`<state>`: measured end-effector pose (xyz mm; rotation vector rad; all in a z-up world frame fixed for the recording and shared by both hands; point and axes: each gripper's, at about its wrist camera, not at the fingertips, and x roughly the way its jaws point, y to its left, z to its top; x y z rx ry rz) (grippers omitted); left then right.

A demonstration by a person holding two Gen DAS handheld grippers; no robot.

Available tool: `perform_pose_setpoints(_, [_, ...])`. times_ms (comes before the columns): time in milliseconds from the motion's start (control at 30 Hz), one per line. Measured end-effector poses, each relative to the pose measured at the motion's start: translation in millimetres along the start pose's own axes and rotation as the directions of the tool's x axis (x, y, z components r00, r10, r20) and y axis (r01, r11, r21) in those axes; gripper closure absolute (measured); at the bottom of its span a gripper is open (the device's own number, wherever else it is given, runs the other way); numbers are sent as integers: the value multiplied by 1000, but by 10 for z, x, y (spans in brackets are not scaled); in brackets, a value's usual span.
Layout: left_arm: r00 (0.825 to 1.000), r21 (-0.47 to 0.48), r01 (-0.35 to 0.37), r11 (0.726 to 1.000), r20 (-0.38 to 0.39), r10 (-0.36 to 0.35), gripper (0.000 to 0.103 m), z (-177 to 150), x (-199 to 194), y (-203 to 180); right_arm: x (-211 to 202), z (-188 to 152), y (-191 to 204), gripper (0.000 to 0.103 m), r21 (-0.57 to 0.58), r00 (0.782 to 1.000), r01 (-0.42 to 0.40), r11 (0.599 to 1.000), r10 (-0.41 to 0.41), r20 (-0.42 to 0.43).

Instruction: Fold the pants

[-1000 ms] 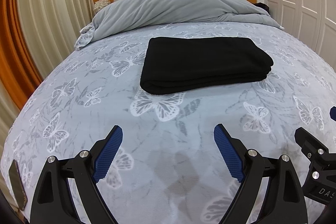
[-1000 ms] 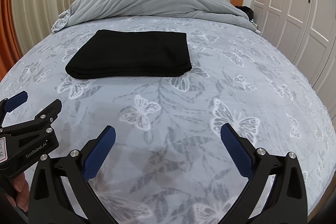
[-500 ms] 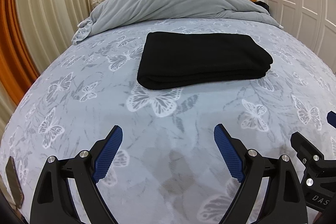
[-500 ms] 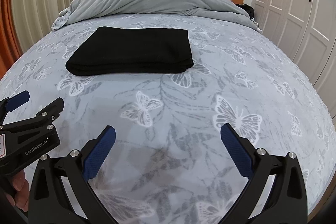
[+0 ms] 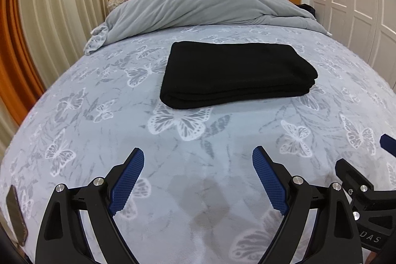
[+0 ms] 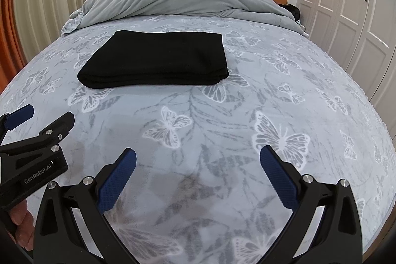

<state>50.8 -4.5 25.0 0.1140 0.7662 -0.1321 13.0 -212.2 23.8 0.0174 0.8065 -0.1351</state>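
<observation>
Black pants (image 5: 235, 73) lie folded into a neat rectangular stack in the middle of the bed; the right wrist view has them (image 6: 158, 58) at upper left. My left gripper (image 5: 198, 170) hovers over the near part of the bed, well short of the pants, open with nothing between its blue pads. My right gripper (image 6: 198, 172) is likewise open and empty, near the bed's front. Each gripper shows at the edge of the other's view: the right one (image 5: 366, 180) and the left one (image 6: 37, 125), held by a hand (image 6: 22, 222).
The bed sheet (image 5: 99, 140) is pale blue with white butterflies. A rolled grey duvet (image 5: 205, 6) lies across the head of the bed before a beige headboard. Curtains hang at left, white wardrobe doors (image 6: 346, 4) stand at right. A dark phone-like object (image 5: 16, 209) lies at the bed's near left edge.
The left wrist view has shifted slightly, with the pants sitting a little lower in it; both grippers stay open and the pants have not moved.
</observation>
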Motion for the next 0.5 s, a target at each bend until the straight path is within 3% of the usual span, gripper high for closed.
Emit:
perform_pose_setpoints(133, [999,-49,-7,999,46,9,16,-24,-54,51,-1,2,8,5,-1,1000,1,1000,-1,-1])
perform_pose_setpoints(500, [999,-9,-1,1000,42,1,16,-38,-63,-34,10,-40,-35,5,-6,1000,7,1000,-7,-5])
